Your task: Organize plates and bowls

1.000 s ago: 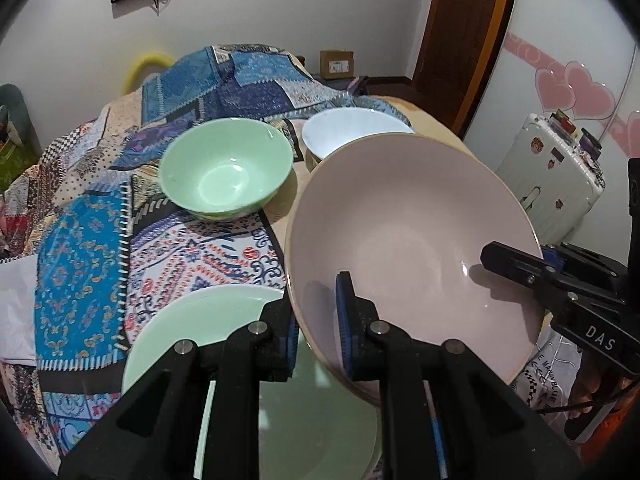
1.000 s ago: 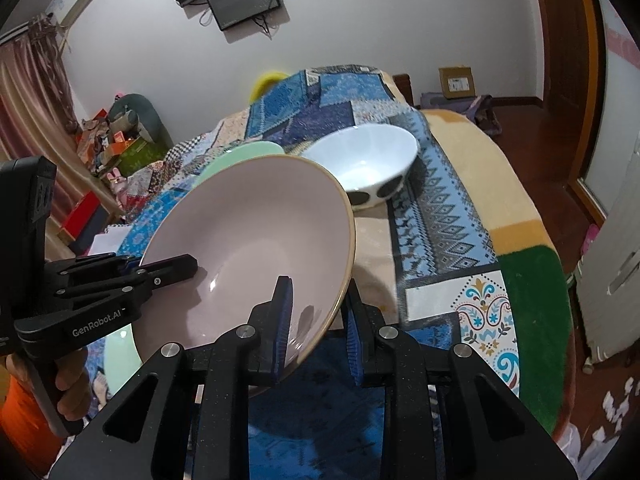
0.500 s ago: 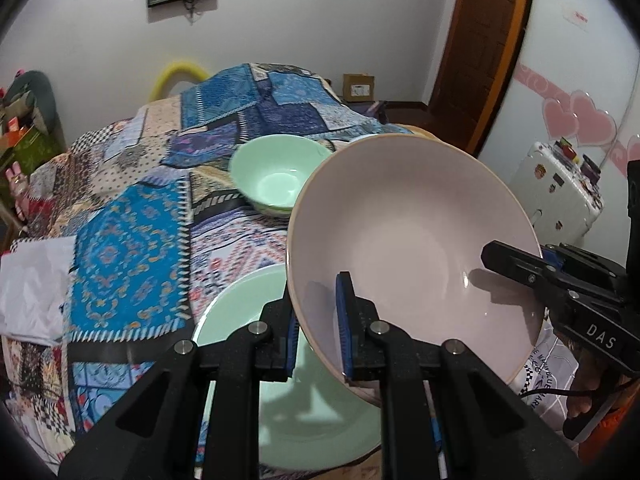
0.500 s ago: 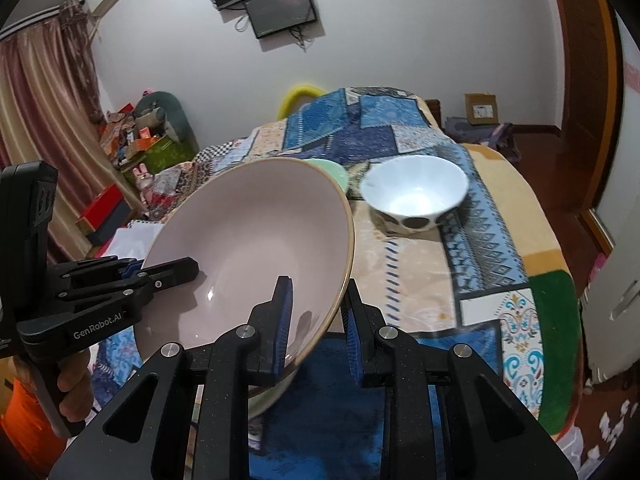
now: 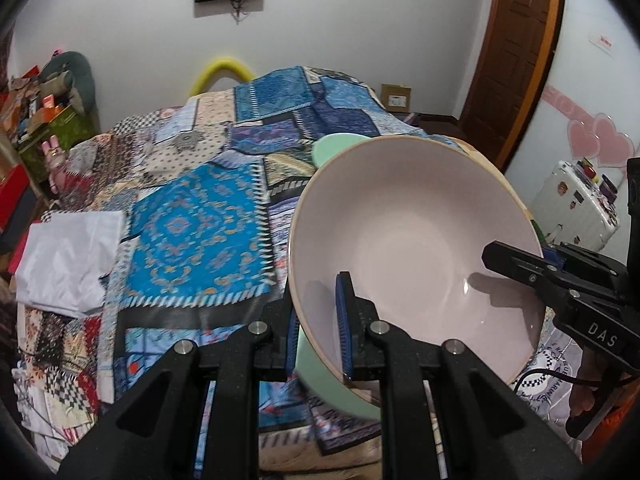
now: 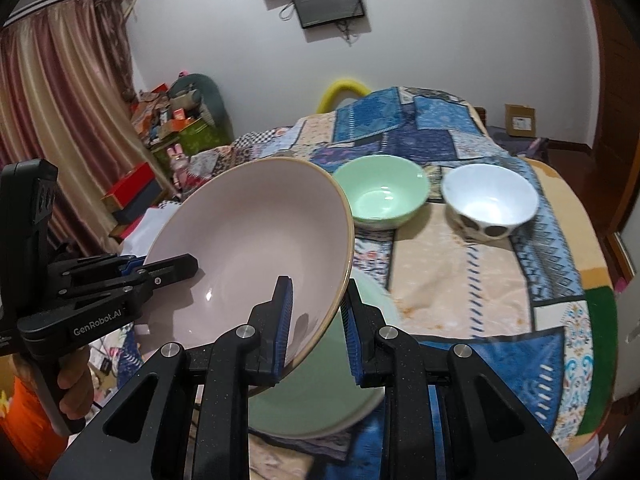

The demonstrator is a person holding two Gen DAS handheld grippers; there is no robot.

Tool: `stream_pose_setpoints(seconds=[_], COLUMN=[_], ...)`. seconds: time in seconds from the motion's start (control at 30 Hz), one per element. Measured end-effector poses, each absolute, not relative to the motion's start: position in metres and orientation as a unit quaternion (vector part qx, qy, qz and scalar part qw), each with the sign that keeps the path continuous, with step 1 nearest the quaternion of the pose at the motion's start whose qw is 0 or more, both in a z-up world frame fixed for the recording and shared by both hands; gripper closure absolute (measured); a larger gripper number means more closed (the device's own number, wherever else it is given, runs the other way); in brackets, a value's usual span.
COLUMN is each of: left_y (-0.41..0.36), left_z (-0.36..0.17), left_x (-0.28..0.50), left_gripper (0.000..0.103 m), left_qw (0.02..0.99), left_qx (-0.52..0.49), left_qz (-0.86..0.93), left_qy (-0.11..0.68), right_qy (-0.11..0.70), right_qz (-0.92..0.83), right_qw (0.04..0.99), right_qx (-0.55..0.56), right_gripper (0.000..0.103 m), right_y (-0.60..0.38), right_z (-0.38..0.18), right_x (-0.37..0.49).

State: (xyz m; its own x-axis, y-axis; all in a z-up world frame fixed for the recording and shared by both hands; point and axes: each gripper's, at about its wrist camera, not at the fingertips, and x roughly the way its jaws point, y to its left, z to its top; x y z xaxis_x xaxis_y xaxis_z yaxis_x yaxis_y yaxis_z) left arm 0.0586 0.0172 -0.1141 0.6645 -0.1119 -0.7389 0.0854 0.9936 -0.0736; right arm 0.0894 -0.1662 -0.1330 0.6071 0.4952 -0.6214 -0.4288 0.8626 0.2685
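Left wrist fisheye shows the left gripper (image 5: 318, 320) clamped on the near rim of a large, shallow pale-pink ceramic bowl (image 5: 416, 240), held tilted in the air, while the right gripper (image 5: 516, 264) pinches the rim at 3 o'clock. Right wrist fisheye shows the right gripper (image 6: 318, 328) with its 2 blue-padded jaws closed on that bowl's tan-edged rim above a flat mint-green plate (image 6: 320, 392) on the patchwork quilt (image 6: 480, 280); a mint-green bowl (image 6: 382, 196) sits at 12 o'clock and a white bowl with dark spots (image 6: 490, 202) at 1 o'clock, near each other but apart.
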Motion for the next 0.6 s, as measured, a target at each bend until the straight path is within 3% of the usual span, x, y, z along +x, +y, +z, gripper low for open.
stream_pose_setpoints(seconds=[0.6], left_y=[0.107], left_z=[-0.130], left_x=[0.023], left_gripper=[0.087], left_qw=[0.907], left_qx=[-0.041], left_qz=[0.015], left_qy=[0.418], right_qy=[0.373], right_qz=[0.322], right_qw=[0.870], right_qx=[0.012], right_gripper=[0.081], right_y=[-0.082], right_z=[-0.142], right_x=[0.082])
